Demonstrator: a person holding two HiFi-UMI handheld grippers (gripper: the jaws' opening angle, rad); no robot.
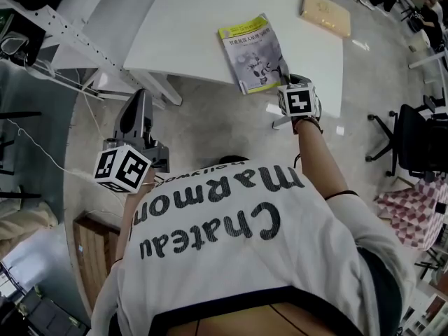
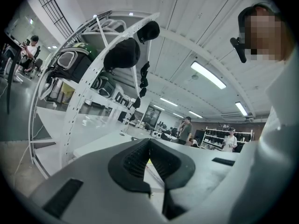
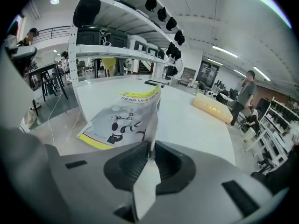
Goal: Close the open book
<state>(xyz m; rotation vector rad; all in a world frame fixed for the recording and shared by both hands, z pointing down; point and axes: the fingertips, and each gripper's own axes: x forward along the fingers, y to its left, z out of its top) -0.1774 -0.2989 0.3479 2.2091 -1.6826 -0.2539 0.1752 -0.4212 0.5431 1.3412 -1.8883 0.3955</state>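
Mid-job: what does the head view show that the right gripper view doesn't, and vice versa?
Head view only: the left gripper, held beside the person, off the white table. Right gripper view only: the right gripper, jaws pinched on a white leaf of the book. Both: the book at the table's edge, the tan box.

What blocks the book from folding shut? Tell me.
Nothing visible does. The right gripper is shut on the lifted edge of the book, and the tan box lies well clear on the white table.
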